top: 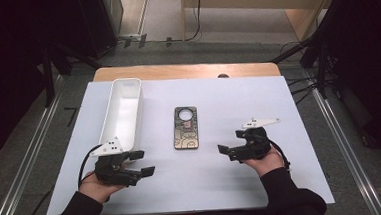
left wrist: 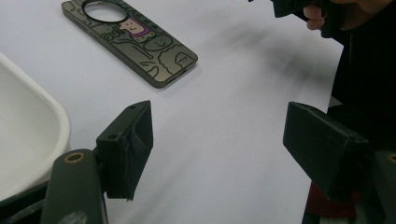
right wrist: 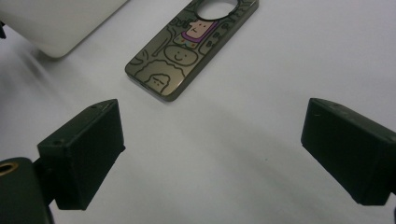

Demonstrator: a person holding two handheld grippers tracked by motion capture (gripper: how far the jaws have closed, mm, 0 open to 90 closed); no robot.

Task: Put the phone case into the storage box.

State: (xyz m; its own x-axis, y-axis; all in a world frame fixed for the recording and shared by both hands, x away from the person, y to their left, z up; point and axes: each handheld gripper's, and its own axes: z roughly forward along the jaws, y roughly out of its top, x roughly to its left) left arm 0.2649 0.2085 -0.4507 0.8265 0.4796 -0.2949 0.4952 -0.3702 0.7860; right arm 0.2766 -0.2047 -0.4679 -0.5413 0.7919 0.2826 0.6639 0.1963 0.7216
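A white tray lies lengthwise on the left part of the desk, which is covered by a white sheet; the tray's far end reaches almost to the sheet's far edge and its near end lies just beyond the left tool. In the left gripper view its rounded white rim sits just left of the left jaw.

The left tool is held low over the sheet at the near left, in the person's left hand, pointing right toward the middle of the desk. Its jaws stand wide apart, released, with nothing between them; the left gripper view shows bare white sheet in the gap.

The phone case lies flat at the middle of the desk, long side running away from the person, its round camera cutout at the far end. It is dark with outlined cartoon figures and one small purple-clothed figure near the cutout. It rests apart from the tray and apart from both tools, roughly between them and a little farther out. It also shows in the left gripper view and the right gripper view, beyond the open jaws.

The right tool is held in the right hand at the near right, pointing left toward the case. Its jaws also stand wide apart, released and empty.
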